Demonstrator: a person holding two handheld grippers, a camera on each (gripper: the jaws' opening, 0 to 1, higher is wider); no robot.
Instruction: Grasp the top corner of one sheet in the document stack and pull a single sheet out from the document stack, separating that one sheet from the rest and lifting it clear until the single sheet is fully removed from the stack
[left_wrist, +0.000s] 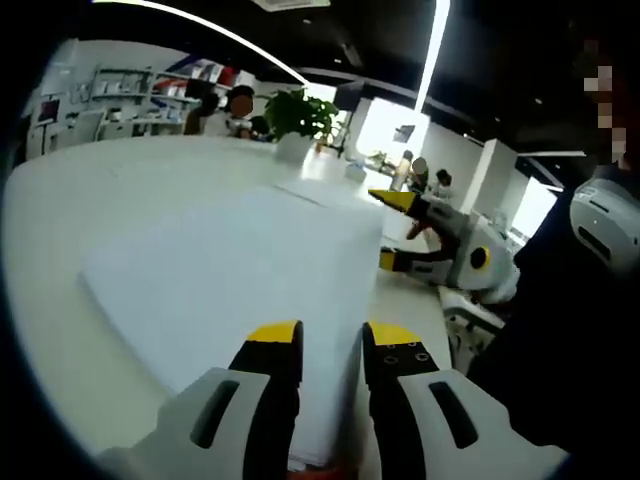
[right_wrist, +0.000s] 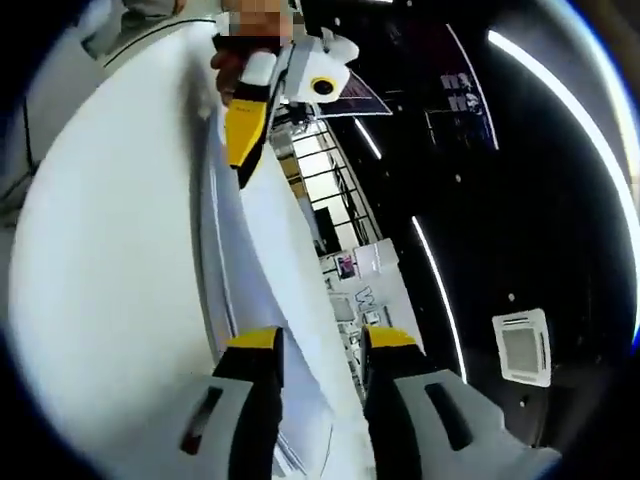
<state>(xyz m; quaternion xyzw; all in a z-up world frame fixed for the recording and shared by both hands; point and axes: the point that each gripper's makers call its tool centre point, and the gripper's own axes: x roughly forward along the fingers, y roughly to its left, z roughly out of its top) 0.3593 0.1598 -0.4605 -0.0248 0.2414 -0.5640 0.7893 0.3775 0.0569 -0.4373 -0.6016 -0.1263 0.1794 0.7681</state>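
Observation:
A thick stack of white sheets (left_wrist: 230, 280) lies on a white table (left_wrist: 60, 230). My left gripper (left_wrist: 335, 340) is open at the stack's near corner, its yellow-tipped jaws standing either side of the stack's right edge. My right gripper (left_wrist: 400, 232) comes in from the right at the stack's far right corner, open, one yellow tip above the paper and one below. In the right gripper view, my right gripper (right_wrist: 322, 345) is open with the white paper edge (right_wrist: 275, 250) running up between its jaws. The left gripper (right_wrist: 250, 120) shows at the top, against the same stack.
A potted plant (left_wrist: 300, 115) stands at the table's far edge, with people (left_wrist: 235, 105) and shelves (left_wrist: 120, 100) behind it. A person in dark clothes (left_wrist: 570, 330) stands close on the right. The table is bare to the left of the stack.

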